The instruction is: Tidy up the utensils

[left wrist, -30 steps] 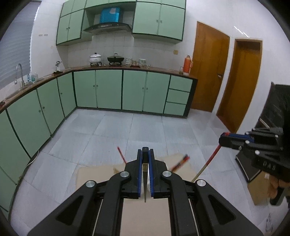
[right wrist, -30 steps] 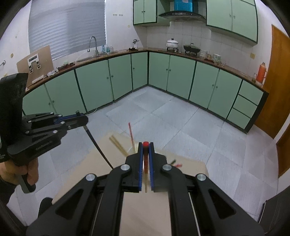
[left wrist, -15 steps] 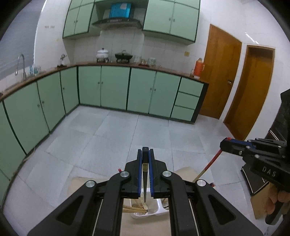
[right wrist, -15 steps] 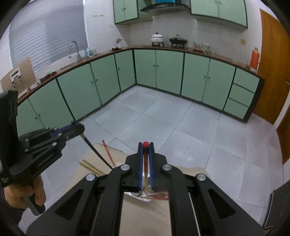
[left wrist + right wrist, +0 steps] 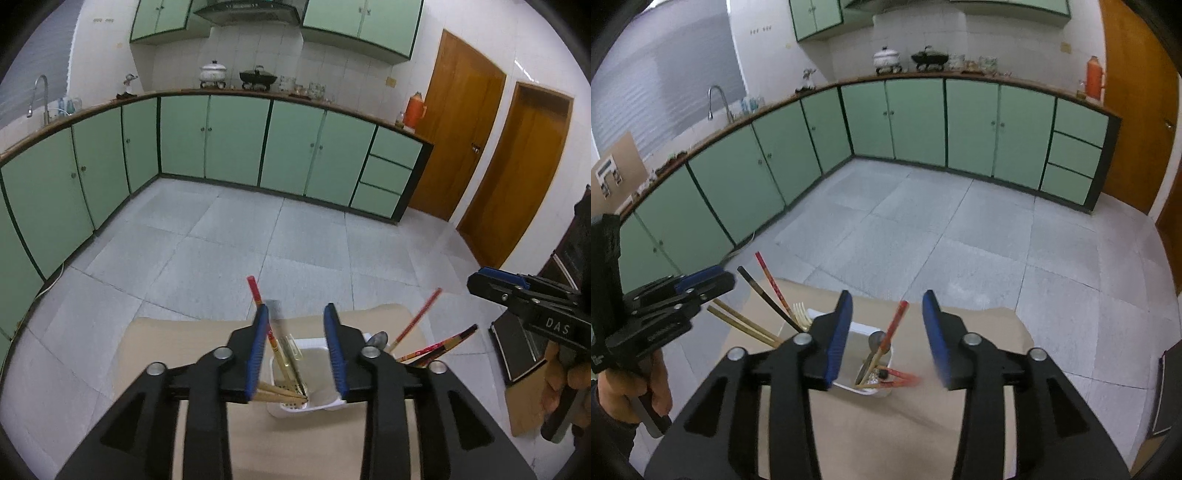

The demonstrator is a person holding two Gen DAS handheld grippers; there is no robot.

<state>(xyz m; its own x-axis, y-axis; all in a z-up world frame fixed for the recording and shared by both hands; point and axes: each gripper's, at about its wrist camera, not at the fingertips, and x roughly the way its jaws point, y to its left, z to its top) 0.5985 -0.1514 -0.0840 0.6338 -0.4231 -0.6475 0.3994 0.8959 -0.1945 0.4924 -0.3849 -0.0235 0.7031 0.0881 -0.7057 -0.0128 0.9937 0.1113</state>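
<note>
Left wrist view: left tongs (image 5: 297, 349) spread wide, pinching nothing, poised above a white caddy (image 5: 314, 404) standing on the tan bench (image 5: 155, 354). Inside the caddy's left compartment, leaning: wooden chopsticks (image 5: 275, 391), a red chopstick (image 5: 258, 299) and a blurred dark chopstick (image 5: 275, 310) just between the blue pads. Right compartment partly hidden behind the right finger; a spoon (image 5: 378, 339) and more red chopsticks (image 5: 417, 321) poking out beyond it. Right tongs (image 5: 476, 282) seen at the far right edge, away from the caddy.

Right wrist view: right tongs (image 5: 888, 338) likewise spread, empty, hovering over the same caddy (image 5: 860, 328). Between the pads, a red chopstick (image 5: 895, 325) standing in the near compartment beside the spoon (image 5: 876, 339); another red stick blurred low down. In the far compartment: a fork (image 5: 800, 309), a dark chopstick (image 5: 764, 297), a red one and wooden pairs. Left tongs (image 5: 720, 278) at the left, apparently parted, holding nothing.

Judged as the release step, utensils dropped into the caddy. Next move likely calling for lifting both tongs clear without knocking the leaning sticks, then checking the bench for leftovers; none visible here.
</note>
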